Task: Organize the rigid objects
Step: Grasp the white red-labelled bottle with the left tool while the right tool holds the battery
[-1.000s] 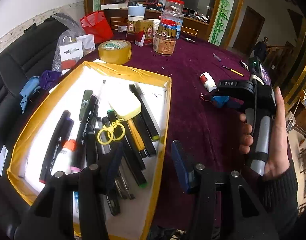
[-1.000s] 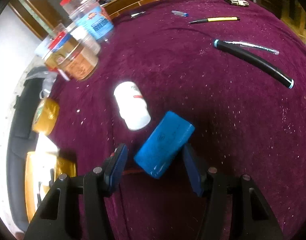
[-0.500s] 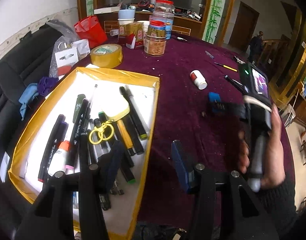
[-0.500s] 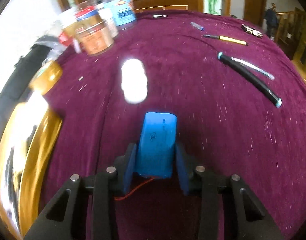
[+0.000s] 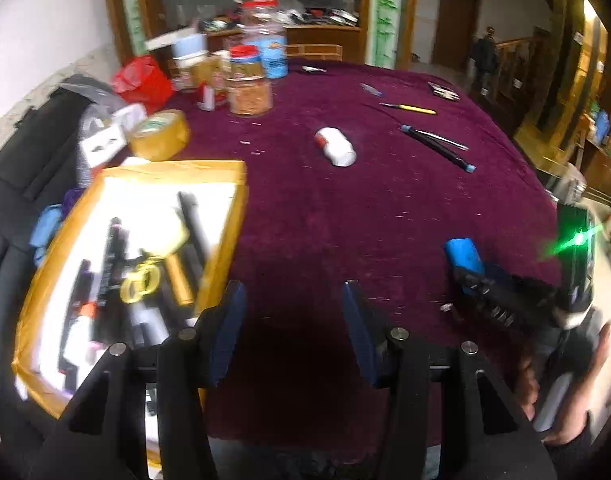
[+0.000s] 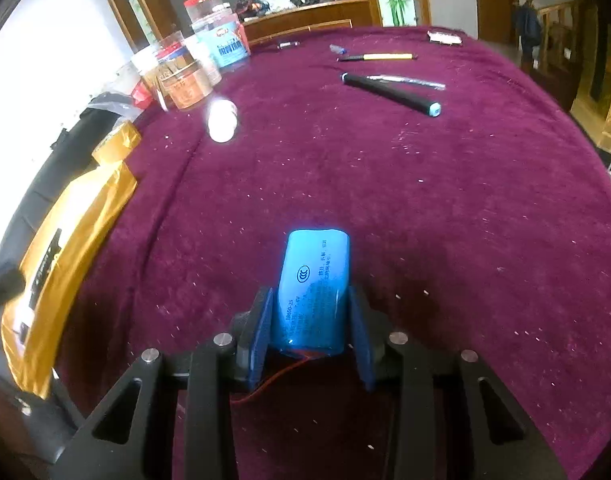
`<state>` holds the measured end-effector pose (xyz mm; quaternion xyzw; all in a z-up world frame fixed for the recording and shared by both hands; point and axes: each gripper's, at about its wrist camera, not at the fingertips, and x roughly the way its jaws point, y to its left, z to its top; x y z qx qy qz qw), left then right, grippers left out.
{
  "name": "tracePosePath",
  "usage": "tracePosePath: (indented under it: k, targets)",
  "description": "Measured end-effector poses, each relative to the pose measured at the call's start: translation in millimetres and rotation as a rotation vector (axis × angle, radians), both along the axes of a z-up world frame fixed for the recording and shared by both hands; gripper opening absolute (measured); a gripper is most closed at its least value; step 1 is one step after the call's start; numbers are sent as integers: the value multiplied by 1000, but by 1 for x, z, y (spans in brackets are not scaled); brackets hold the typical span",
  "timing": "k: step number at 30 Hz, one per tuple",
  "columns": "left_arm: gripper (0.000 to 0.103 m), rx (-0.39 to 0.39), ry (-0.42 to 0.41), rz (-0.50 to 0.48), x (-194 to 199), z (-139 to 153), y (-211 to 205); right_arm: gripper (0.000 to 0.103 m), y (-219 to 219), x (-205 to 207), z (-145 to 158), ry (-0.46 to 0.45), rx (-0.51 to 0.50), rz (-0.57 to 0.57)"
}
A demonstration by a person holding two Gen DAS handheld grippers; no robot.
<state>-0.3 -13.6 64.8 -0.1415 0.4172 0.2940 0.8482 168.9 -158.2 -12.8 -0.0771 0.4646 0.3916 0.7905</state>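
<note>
A blue battery pack [image 6: 314, 292] sits clamped between the pads of my right gripper [image 6: 311, 330], lifted clear of the maroon tablecloth [image 6: 425, 200] with its thin red lead trailing underneath. I read this as the carry step: the pack is picked up and not yet put away. My left gripper [image 5: 291, 330] hangs empty, jaws wide apart, over the cloth just beside the yellow-rimmed tray [image 5: 221, 240] that already holds markers and a yellow key ring [image 5: 139, 282]. From the left wrist view the pack shows well to the right of that tray, at the near side of the table. The next move, as I judge it, calls for bringing the pack across to the tray and setting it down on a free patch of the white floor before letting go. Waiting on the cloth beyond: a white bottle [image 5: 335, 146], a black pen with blue ends [image 6: 391, 94] and a yellow pen [image 6: 379, 57].
</note>
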Motion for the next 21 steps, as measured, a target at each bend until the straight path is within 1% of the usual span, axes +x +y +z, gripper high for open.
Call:
tracePosePath:
  k: [2, 4, 6, 9, 12, 16, 19, 21]
  targets:
    - [48, -50, -13, -30, 16, 0, 3, 33, 0, -3, -1, -27, 12, -16]
    - [48, -95, -5, -28, 35, -4, 13, 35, 3, -5, 0, -42, 2, -26]
    - [48, -110, 9, -25, 53, -9, 21, 35, 3, -6, 0, -49, 7, -35]
    - [48, -99, 55, -9, 87, -18, 36, 35, -2, -4, -1, -28, 38, -35]
    - [48, -104, 80, 2, 121, -26, 48, 35, -7, -3, -2, -15, 60, -30]
    - [48, -43, 137, -22, 170, -31, 54, 35, -6, -7, -3, -28, 53, -26]
    - [48, -55, 167, -22, 196, -39, 69, 37, -5, -7, -3, -29, 54, -21]
    - [48, -60, 190, 8, 211, -48, 83, 37, -7, -7, -4, -21, 63, -12]
